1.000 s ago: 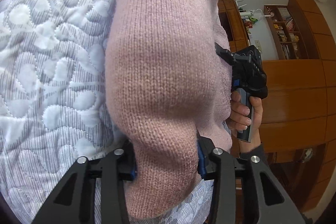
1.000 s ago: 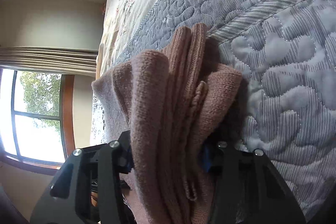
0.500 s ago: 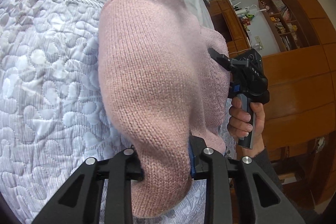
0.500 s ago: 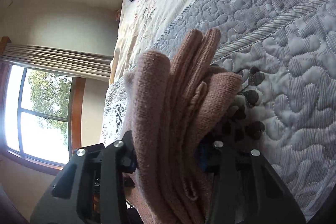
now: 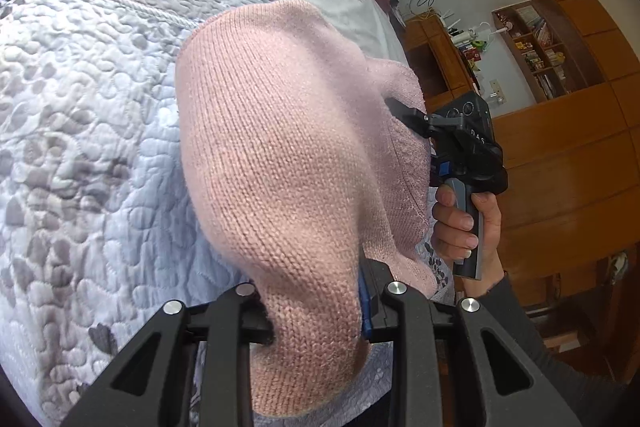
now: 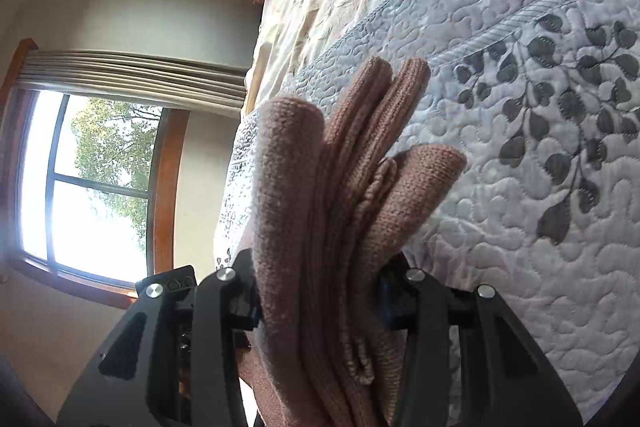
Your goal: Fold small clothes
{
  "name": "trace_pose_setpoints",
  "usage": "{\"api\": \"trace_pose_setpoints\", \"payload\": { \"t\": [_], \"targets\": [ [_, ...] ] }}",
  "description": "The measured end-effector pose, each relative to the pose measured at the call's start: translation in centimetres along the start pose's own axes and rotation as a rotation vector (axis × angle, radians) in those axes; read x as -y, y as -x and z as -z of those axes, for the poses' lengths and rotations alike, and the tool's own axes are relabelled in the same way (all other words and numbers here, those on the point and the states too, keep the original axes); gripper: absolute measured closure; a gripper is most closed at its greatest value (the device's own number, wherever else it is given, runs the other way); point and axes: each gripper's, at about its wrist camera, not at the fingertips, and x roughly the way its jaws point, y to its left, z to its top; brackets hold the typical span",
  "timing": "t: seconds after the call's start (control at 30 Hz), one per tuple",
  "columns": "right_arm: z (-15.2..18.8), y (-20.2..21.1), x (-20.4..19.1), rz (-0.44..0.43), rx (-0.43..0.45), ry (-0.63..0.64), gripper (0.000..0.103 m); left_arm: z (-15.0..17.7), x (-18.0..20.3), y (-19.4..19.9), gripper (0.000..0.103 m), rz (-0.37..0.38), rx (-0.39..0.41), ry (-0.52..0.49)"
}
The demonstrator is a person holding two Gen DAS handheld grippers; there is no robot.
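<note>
Both grippers are clamping the pink knit garment (image 5: pixel 280 155), already bunched in several layers, above the quilted bedspread (image 5: pixel 80 131). Left gripper (image 5: pixel 316 307) jaws are closing on a thick fold at 6 o'clock; right gripper (image 6: pixel 316 303) jaws are pinching stacked edges, with the person's hand (image 5: pixel 464 219) at 3 o'clock. Since a second ago the garment is rising, exposing more bedspread; the bundle is likely being repositioned for laying down.

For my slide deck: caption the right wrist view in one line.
Right gripper clamps a folded pink knit garment above a grey quilted bedspread, window behind.
</note>
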Motion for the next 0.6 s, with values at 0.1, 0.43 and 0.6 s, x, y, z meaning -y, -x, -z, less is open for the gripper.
{"api": "trace_pose_setpoints", "payload": {
  "t": [0.1, 0.43, 0.6],
  "targets": [
    [2.0, -2.9, -1.6, -0.009, -0.042, 0.006, 0.063, 2.1, -1.5, 2.4, 0.075, -0.014, 0.023, 0.028],
    [7.0, -9.7, 0.8, 0.041, -0.144, -0.067, 0.061, 7.8, -8.4, 2.2, 0.074, -0.067, 0.008, 0.139],
    [7.9, -6.7, 1.4, 0.167, -0.093, -0.049, 0.044, 8.4, -9.4, 1.4, 0.054, -0.118, 0.028, 0.178]
  ]
}}
